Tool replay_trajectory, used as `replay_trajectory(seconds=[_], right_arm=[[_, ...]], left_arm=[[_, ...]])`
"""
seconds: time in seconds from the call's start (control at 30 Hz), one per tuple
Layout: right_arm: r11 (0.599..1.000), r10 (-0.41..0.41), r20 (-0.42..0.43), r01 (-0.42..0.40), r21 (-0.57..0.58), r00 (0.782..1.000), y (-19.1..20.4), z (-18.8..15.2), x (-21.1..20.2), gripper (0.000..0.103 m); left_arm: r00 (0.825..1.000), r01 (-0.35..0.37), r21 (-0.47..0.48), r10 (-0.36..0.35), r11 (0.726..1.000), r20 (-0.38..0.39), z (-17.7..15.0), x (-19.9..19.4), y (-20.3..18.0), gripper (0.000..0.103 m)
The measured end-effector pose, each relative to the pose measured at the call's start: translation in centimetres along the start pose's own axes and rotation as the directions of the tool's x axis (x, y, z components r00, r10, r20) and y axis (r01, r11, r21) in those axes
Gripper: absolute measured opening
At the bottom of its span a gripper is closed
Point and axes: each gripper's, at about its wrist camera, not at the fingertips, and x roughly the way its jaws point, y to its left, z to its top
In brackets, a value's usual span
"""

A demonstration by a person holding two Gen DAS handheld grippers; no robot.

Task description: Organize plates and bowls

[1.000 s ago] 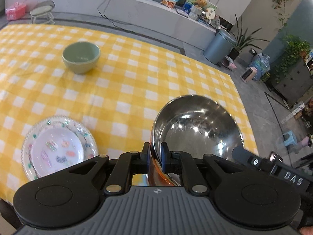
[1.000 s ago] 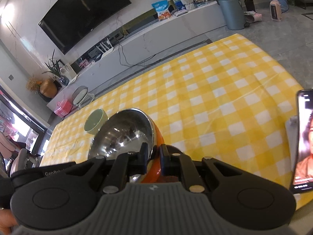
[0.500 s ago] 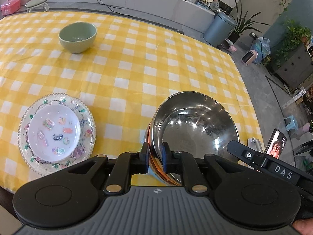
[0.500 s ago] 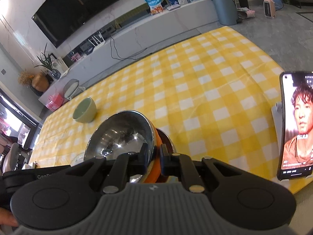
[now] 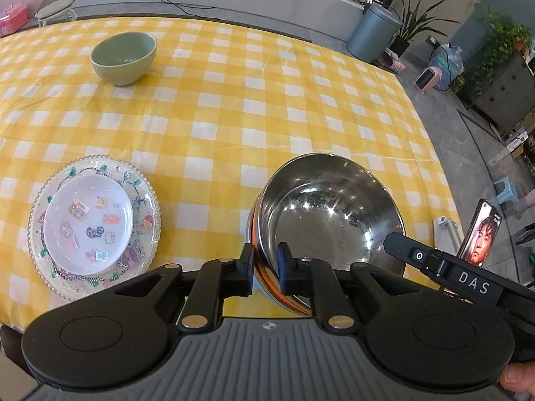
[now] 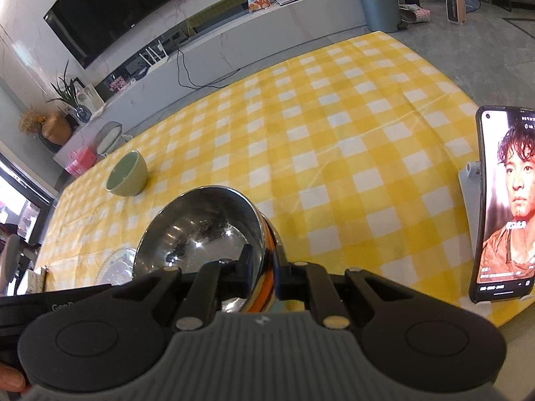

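Both tongs, left (image 5: 266, 269) and right (image 6: 260, 269), pinch opposite rims of the shiny steel bowl (image 5: 329, 215) at the checkered surface's (image 5: 234, 107) five-o'clock edge; open cloth stretches toward twelve.

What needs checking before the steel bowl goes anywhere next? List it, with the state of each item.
1. Left gripper shut on the steel bowl rim: ok, one finger inside, one outside.
2. Right gripper shut on the same rim: ok.
3. What is nested under the steel bowl: an orange edge shows at the rim; cannot tell whether both fingers clamp it too.
4. Bowl lifted or resting on the tablecloth: cannot tell.
5. Green bowl upright and apart from the others: ok.
6. White plate sits inside the clear plate, beside the steel bowl, not touching: ok.
7. Phone on its stand close to the right gripper: not ok, keep away.
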Motion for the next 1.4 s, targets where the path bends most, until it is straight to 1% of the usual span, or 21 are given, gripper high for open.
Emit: replay_trajectory(seconds=[0.13,0.37,0.43,0.47,0.53,0.63,0.67,0.77,0.9,1.0,1.1,1.2,1.4], right_arm=[[0.999,-0.024,-0.004,0.024,-0.024,1.000,0.3,-0.1,0.3,0.010],[0.999,-0.021,0.000,0.021,-0.038,1.000,0.3,-0.1,0.2,0.014],[0.999,-0.027,0.003,0.027,-0.046,1.000,0.5,-0.1,0.1,0.015],[0.998,-0.030,0.005,0.030,-0.049,1.000,0.6,-0.1,0.1,0.019],[0.998,-0.029,0.013,0.029,-0.053,0.999,0.7,-0.1,0.0,0.026],[0.998,-0.028,0.029,0.030,-0.058,0.999,0.9,0.1,-0.4,0.030],[0.998,-0.029,0.037,0.031,-0.062,0.999,1.0,0.1,-0.6,0.034],[0.995,-0.039,0.069,0.045,-0.090,0.997,1.8,0.3,-1.2,0.041],[0.987,-0.049,0.129,0.068,-0.143,0.990,3.6,1.0,-2.0,0.047],[0.983,-0.017,0.156,0.045,-0.177,0.988,5.1,1.8,-2.2,0.049],[0.982,0.034,0.158,-0.004,-0.190,0.987,6.6,2.7,-1.7,0.049],[0.981,0.063,0.145,-0.035,-0.189,0.987,8.1,3.6,-0.7,0.050],[0.981,0.070,0.109,-0.049,-0.188,0.992,10.8,4.7,2.4,0.052]], left_arm=[[1.000,0.003,0.009,-0.003,1.000,-0.003,0.2,0.0,-0.1,0.017],[1.000,0.023,-0.002,-0.023,1.000,-0.010,0.4,0.0,0.3,0.017],[1.000,0.026,0.000,-0.026,1.000,-0.005,0.4,-0.2,0.3,0.020],[1.000,0.028,0.004,-0.028,1.000,-0.001,0.5,-0.3,0.3,0.023],[1.000,0.029,0.012,-0.029,1.000,0.006,0.6,-0.6,0.2,0.026],[0.999,0.035,0.023,-0.036,0.999,0.020,0.8,-1.1,0.2,0.031],[0.999,0.037,0.026,-0.038,0.999,0.026,0.8,-1.2,0.3,0.033],[0.998,0.042,0.034,-0.043,0.999,0.042,1.1,-1.8,0.4,0.036],[0.996,0.041,0.035,-0.044,0.999,0.077,1.9,-2.6,1.1,0.036],[0.992,0.043,0.031,-0.046,0.999,0.114,2.8,-3.3,2.0,0.037],[0.987,0.026,0.044,-0.033,0.999,0.160,3.7,-4.0,2.8,0.039],[0.979,0.013,0.053,-0.024,0.999,0.200,4.7,-4.6,3.7,0.042],[0.967,0.001,0.034,-0.009,0.999,0.256,6.8,-5.0,6.2,0.047]])
